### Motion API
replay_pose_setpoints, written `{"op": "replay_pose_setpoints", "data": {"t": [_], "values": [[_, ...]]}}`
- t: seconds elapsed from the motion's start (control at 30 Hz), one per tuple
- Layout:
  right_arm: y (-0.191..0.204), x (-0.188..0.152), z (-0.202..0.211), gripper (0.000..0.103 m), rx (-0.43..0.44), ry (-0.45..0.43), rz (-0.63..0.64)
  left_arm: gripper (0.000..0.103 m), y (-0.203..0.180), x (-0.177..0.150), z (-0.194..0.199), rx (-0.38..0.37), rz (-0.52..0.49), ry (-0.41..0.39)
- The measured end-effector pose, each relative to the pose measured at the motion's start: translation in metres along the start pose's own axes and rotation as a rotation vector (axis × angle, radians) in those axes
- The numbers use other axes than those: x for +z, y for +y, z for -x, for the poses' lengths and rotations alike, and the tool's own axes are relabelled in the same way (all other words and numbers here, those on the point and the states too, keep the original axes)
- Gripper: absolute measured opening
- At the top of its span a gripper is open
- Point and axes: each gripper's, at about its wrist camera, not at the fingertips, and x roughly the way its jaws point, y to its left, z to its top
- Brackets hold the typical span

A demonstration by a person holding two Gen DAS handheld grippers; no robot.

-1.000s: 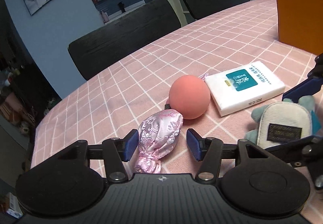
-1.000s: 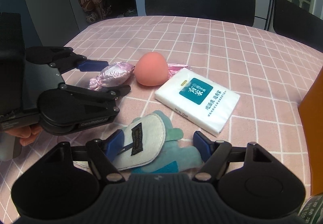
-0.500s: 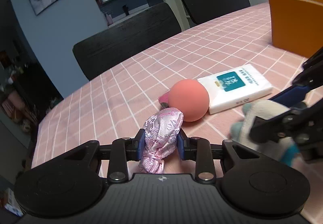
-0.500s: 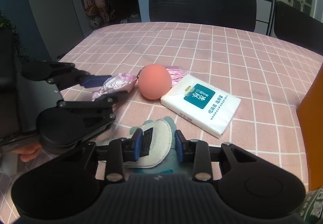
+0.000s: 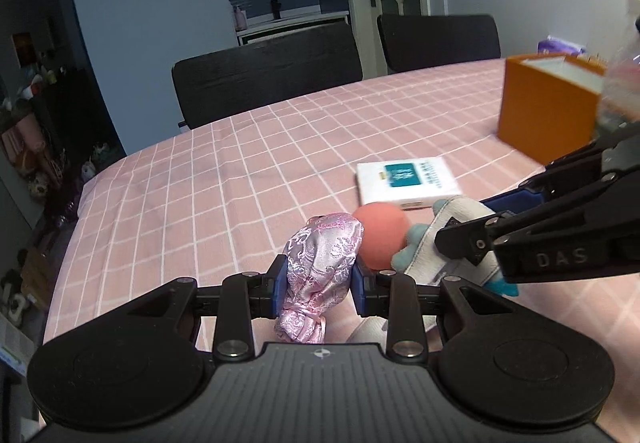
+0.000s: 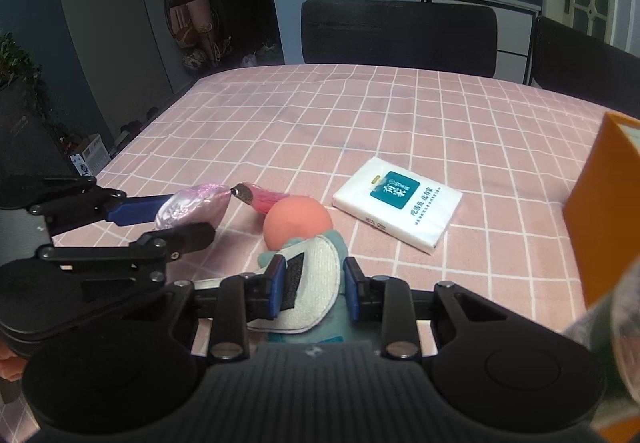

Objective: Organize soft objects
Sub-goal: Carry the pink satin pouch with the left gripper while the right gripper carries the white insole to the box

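My left gripper (image 5: 319,285) is shut on a pink silk pouch (image 5: 320,267) and holds it above the pink checked tablecloth; the pouch also shows in the right wrist view (image 6: 192,205) with its tassel (image 6: 260,197) hanging free. My right gripper (image 6: 310,289) is shut on a teal and white plush toy (image 6: 316,283), also lifted; it shows in the left wrist view (image 5: 448,239). A salmon ball (image 6: 298,221) and a white tissue pack (image 6: 398,199) lie on the table.
An orange box (image 5: 548,107) stands open at the right of the table, its side close in the right wrist view (image 6: 608,211). Black chairs (image 5: 268,71) stand along the far edge. A blurred bottle (image 6: 616,331) is at the lower right.
Both grippers closed on their objects about half a second ago and have since lifted them off the table. The ball and tissue pack have stayed in place.
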Motion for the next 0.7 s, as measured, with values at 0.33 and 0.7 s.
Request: {"op": "replay_pose_setpoints", "data": {"t": [0.33, 0.7], "values": [[-0.003, -0.029, 0.050, 0.030, -0.004, -0.036, -0.021, 0.036, -0.014, -0.016, 0.049, 0.021, 0.128, 0.004], [-0.014, -0.070, 0.103, 0.030, 0.006, -0.055, -0.043, 0.036, -0.046, -0.035, 0.107, 0.035, 0.199, -0.028]]}}
